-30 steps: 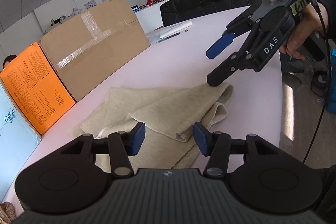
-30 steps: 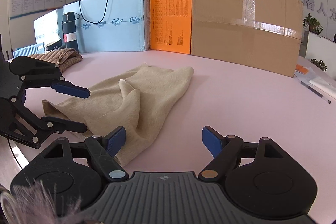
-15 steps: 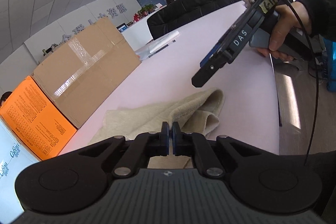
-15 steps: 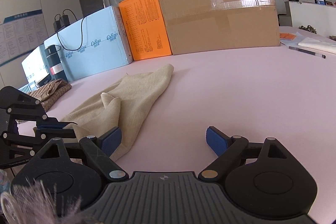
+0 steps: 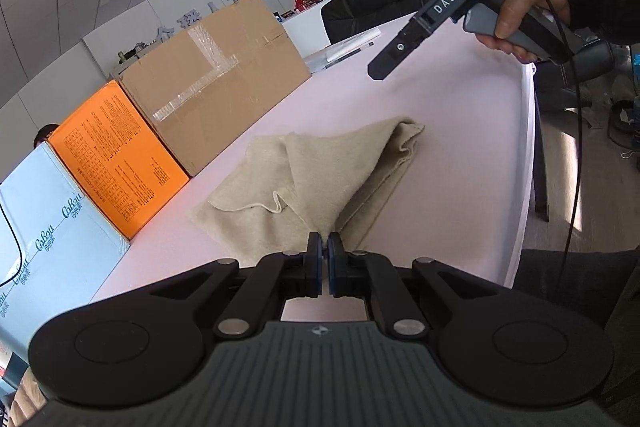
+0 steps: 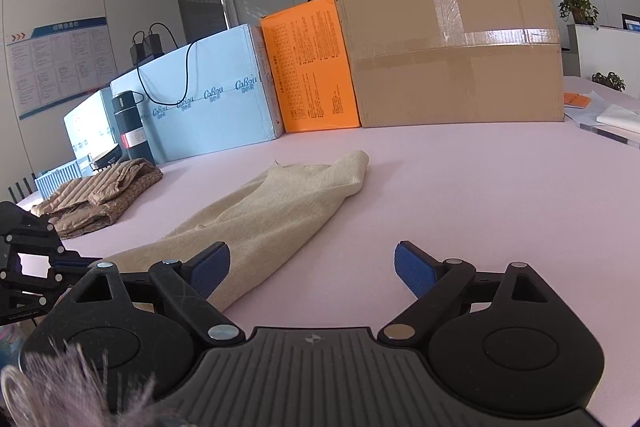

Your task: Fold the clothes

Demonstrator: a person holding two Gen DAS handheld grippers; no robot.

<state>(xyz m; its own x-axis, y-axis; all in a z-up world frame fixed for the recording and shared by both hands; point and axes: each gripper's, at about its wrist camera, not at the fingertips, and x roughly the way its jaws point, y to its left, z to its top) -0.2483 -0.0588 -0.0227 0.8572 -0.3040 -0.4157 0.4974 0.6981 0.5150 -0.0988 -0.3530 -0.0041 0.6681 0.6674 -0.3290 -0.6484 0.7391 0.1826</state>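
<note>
A beige knit garment (image 5: 316,171) lies crumpled on the pink table (image 5: 460,131). My left gripper (image 5: 325,259) is shut on its near edge and lifts that part into a ridge. The garment also shows in the right wrist view (image 6: 276,211), stretched toward the left gripper (image 6: 60,263) at the left edge. My right gripper (image 6: 312,267) is open and empty, held above the table beside the garment's right side. In the left wrist view the right gripper (image 5: 384,67) hovers high over the table beyond the garment.
A brown cardboard box (image 6: 452,51), an orange box (image 6: 312,71) and a light blue box (image 6: 200,99) line the table's far side. A folded brown striped garment (image 6: 100,195) and a dark bottle (image 6: 130,131) sit at the left. Papers (image 6: 612,119) lie at the right.
My left gripper closed on the garment's near edge and has pulled it up and back. My right gripper rose away from the garment, staying open.
</note>
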